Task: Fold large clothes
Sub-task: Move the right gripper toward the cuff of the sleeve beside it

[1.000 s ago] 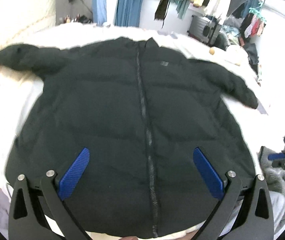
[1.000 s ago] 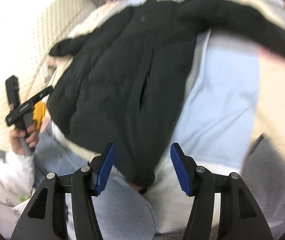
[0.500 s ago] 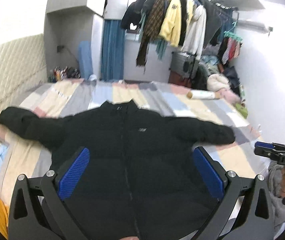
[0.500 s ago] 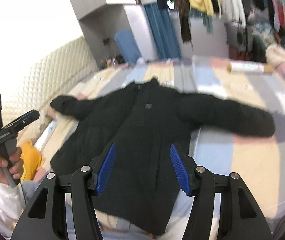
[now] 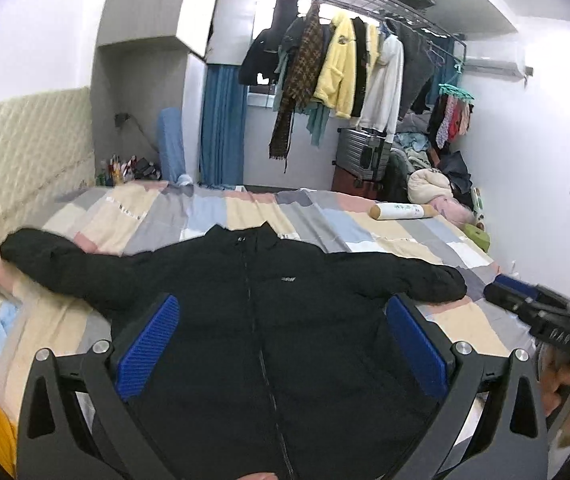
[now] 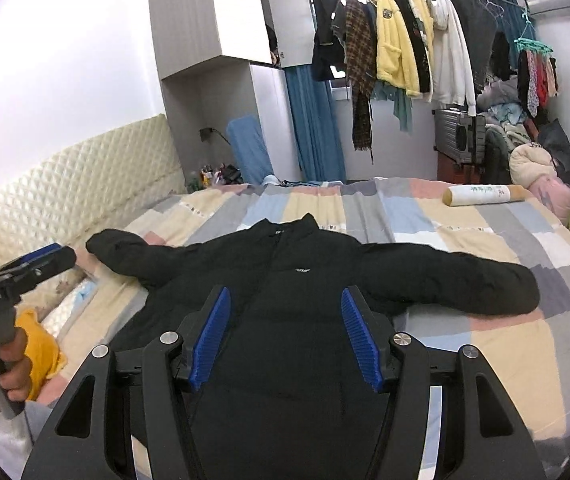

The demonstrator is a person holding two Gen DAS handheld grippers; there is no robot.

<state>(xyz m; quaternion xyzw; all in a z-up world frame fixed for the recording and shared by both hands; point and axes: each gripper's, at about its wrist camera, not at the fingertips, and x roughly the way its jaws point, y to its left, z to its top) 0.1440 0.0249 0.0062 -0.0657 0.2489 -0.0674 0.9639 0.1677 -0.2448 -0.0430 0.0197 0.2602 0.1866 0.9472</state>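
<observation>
The bed carries a black jacket lying flat, front up, zipped, sleeves spread toward the padded headboard and the bed's foot. Bare patchwork cover lies beyond the collar and past the sleeve ends. The left gripper gapes wide, the right gripper narrower; both hover empty. Only the right view shows the left hand and the yellow cloth beside it.

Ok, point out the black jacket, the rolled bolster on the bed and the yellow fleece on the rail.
black jacket (image 6: pixel 285 344), right wrist view, on its chest.
rolled bolster (image 6: pixel 481 195), right wrist view, on its white middle.
yellow fleece (image 5: pixel 339 68), left wrist view, on its front.
</observation>
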